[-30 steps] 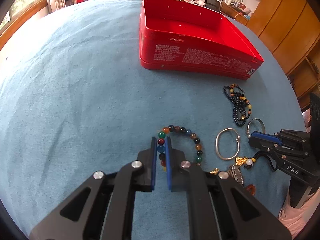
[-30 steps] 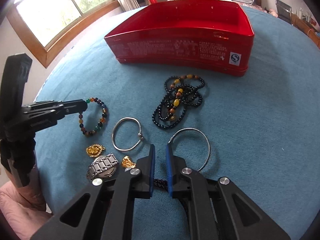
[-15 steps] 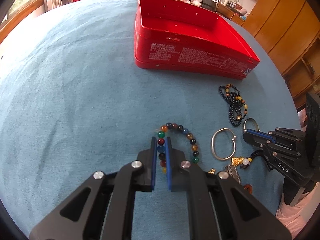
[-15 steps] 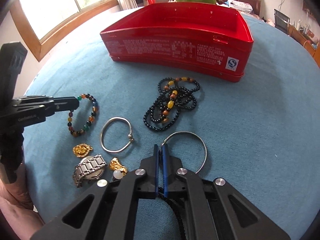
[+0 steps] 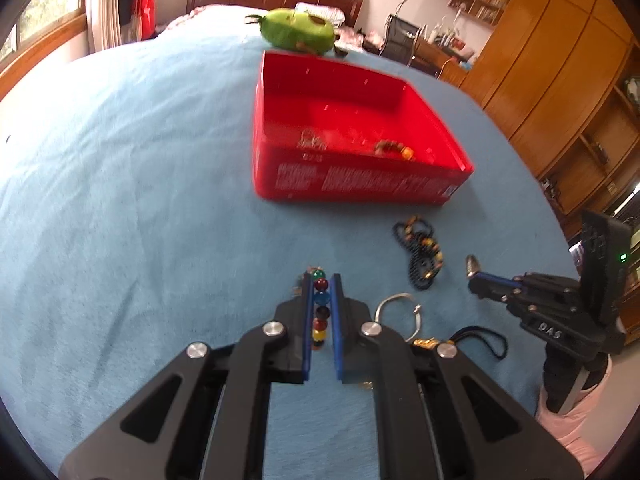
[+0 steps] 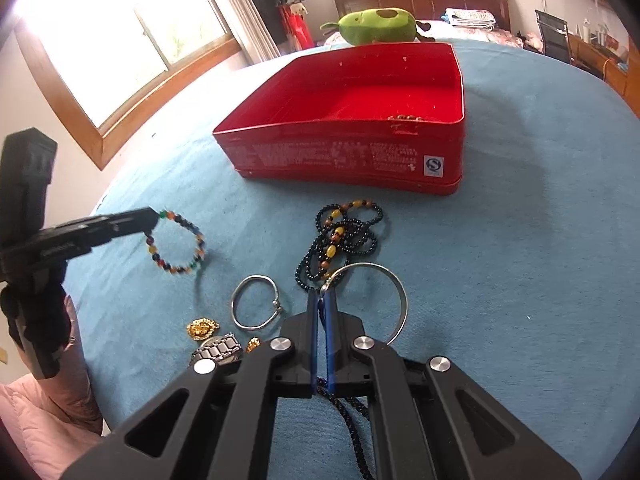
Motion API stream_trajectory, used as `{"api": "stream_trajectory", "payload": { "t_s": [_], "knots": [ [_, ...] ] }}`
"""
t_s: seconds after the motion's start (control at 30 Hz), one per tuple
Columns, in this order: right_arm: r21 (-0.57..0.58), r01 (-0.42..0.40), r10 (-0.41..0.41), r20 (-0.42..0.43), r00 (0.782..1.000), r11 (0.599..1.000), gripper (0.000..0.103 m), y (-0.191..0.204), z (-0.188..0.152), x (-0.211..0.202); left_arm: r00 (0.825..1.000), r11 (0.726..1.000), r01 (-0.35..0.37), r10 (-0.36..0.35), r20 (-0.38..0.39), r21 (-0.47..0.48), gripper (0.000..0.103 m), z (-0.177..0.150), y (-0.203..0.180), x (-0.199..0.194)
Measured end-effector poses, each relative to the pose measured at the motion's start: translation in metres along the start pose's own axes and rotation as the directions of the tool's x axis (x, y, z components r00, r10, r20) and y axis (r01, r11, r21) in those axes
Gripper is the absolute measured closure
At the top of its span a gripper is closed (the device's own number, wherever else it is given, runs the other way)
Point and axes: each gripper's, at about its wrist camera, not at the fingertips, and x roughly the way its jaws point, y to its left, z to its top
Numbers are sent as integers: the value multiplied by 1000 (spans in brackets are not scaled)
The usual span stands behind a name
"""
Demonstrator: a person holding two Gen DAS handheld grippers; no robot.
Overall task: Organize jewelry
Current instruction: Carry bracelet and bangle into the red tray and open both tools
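Observation:
My left gripper (image 5: 321,280) is shut on a multicoloured bead bracelet (image 5: 320,310), whose beads line up between the blue pads. In the right wrist view that bracelet (image 6: 180,248) hangs from the left gripper (image 6: 154,216) just above the blue cloth. My right gripper (image 6: 321,300) is shut on the clasp end of a thin silver hoop (image 6: 394,284), lifted slightly. It also shows at the right of the left wrist view as the right gripper (image 5: 476,274). A red tin box (image 6: 340,156) stands open beyond, with a few small pieces inside.
On the cloth lie a black bead necklace (image 6: 340,240), a silver bangle (image 6: 256,304), a gold pendant (image 6: 202,328), a steel watch (image 6: 218,350) and a black cord (image 6: 356,432). A green plush toy (image 6: 376,26) sits behind the box.
The right gripper's jaws closed on the thin silver hoop. Both grippers then rose, the left lifting the bead bracelet off the cloth, and the box now shows from higher up.

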Motion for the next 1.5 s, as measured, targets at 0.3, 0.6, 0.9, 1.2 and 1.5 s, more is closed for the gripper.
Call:
{"api": "stream_trajectory", "payload": {
  "t_s": [0.3,0.6,0.9,1.2,1.5],
  "knots": [
    [16,-22,21,31,999,1000,100,0,15,-7,997,999,18,-20,70,31,97,26,-14,-21],
    [-9,19,-19,46,999,1000,100,6,69,-22,993,999,26,-31,115,44,97,76,-25,-24],
    [-6,56,-55,120,991,998,100,3,143,-9,983,999,37,-37,177,8,97,131,-27,1],
    [19,82,-83,77,994,996,100,-18,177,59,994,997,63,-58,91,-52,97,159,-9,78],
    [3,123,-123,-3,992,992,100,-25,176,102,1000,999,-2,3,17,-52,97,166,1,129]
  ]
}}
